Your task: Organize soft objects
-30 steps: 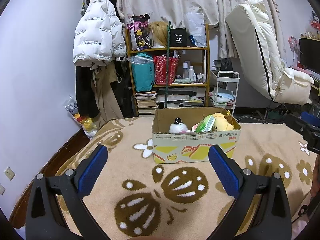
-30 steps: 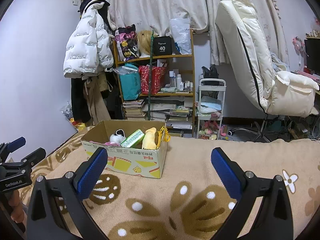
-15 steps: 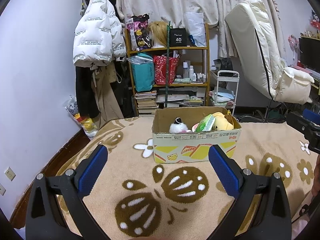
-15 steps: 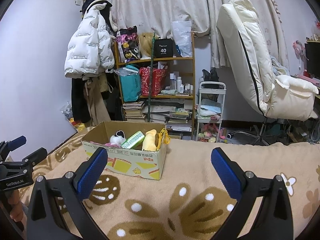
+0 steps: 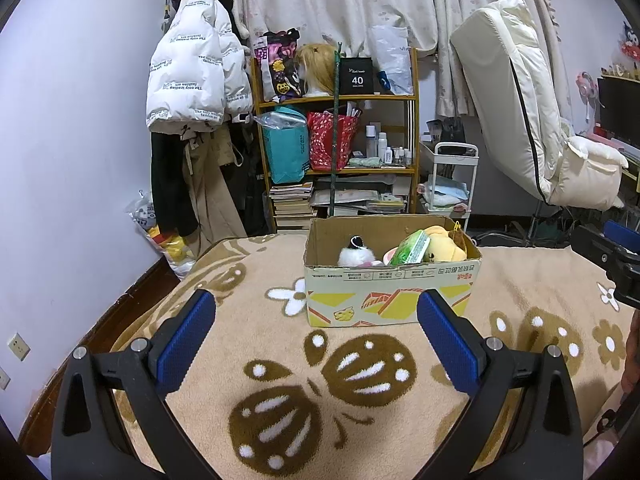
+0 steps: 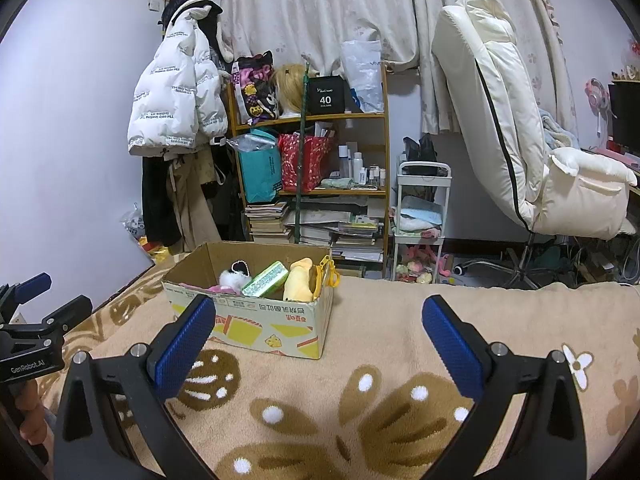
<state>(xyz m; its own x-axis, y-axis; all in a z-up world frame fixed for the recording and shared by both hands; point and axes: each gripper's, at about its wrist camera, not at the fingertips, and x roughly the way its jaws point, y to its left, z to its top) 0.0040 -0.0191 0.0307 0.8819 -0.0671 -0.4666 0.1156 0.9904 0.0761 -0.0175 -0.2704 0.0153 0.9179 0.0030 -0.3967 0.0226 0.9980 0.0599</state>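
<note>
A cardboard box sits on a tan blanket with brown flowers and a big brown butterfly shape on it. The box is open at the top. Inside it are soft things: a white fluffy toy with a dark top, a green pack leaning on its side, and a yellow plush toy at the right end of the box. Something pink peeks out between the white toy and the green pack. A yellow clip hangs over the right edge of the box.

The left hand-held gripper is in front of the box, above the blanket. Its two blue pads are spread wide apart and hold nothing. The right hand-held gripper is in front of the box and off to its right side. Its blue pads are spread wide too, with nothing between them.

Behind the box stands a wooden shelf full of bags, books and little bottles. A white puffy jacket hangs to the left of the shelf. A small white cart is behind the box on the right, and a big cream chair is farther right.
</note>
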